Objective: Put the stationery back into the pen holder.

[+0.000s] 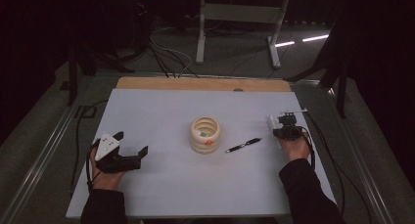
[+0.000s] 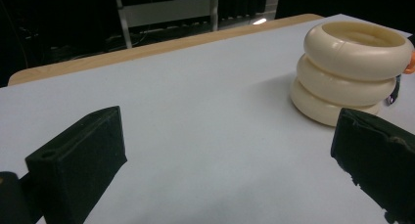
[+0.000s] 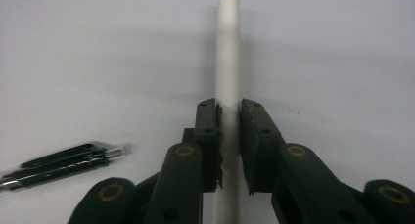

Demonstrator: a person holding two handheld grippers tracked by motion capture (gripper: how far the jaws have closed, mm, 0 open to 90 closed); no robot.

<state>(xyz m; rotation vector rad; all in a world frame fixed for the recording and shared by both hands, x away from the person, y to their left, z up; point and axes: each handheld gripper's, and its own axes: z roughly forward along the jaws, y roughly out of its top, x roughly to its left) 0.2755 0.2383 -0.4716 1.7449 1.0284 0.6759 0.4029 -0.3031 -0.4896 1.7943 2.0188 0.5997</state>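
A stack of three cream rings (image 1: 205,134) stands upright on the pale surface (image 1: 161,111), about midway between the two grippers. Something small and orange (image 1: 209,142) shows at its side. A dark pen (image 1: 243,145) lies flat on the surface between the stack and the right gripper, apart from both. Beyond the surface, far from both grippers, a grey metal frame (image 1: 240,13) stands on the floor among loose cables (image 1: 169,55).

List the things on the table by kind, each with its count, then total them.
Pens: 2, a black pen lying loose and a white pen clamped in the right gripper.
Ringed cream holder: 1.
Grippers: 2, counting the left gripper, open.
Total: 5.
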